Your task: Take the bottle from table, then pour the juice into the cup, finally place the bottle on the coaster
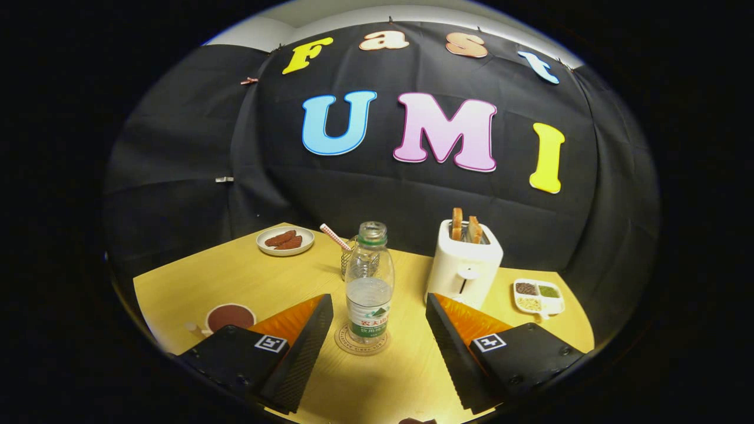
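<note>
Toaster (pixel 463 265) with toast, sausage plate (pixel 285 241), seed tray (pixel 538 296), brown saucer (pixel 230 317)

bottle (pixel 369 282): clear glossy plastic | table (pixel 235 277): smooth matt wood | toaster (pixel 464 268): smooth plastic | wall: matt cloth

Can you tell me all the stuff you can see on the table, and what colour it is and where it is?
bottle: one, clear with a green cap ring, standing on the coaster between the fingers
coaster: one, tan, under the bottle
cup: one, wire mesh with a striped straw, just behind the bottle
toaster: one, white, two toast slices in it, right of the bottle
plate: one, white with brown food, far left
snack tray: one, white, three compartments, right of the toaster
bowl: one, brown inside, by the left finger
table: one, yellow wood
claw: one, open, fingers either side of the bottle, not touching
</note>
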`<state>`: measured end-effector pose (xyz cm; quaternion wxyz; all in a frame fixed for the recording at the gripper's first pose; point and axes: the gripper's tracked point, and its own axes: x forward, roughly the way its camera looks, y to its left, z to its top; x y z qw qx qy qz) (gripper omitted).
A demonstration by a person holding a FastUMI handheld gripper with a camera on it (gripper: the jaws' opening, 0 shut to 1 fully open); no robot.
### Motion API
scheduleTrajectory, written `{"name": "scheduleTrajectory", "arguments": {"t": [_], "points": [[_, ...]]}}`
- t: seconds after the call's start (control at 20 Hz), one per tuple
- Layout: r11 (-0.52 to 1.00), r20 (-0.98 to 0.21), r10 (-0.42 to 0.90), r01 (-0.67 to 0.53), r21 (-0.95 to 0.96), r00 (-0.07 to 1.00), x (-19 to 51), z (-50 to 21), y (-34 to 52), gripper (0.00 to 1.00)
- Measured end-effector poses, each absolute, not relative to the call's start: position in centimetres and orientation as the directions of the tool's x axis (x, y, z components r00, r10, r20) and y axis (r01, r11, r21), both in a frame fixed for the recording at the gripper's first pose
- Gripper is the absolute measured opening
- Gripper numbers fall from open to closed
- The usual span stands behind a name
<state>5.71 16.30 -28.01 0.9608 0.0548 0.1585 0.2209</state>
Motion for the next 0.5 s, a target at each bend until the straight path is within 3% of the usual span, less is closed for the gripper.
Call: {"name": "scheduleTrajectory", "arguments": {"t": [0.5], "points": [[0.927,-0.199,0.375,-0.359,0.112,0.906,3.4,-14.4,8.5,0.98]]}}
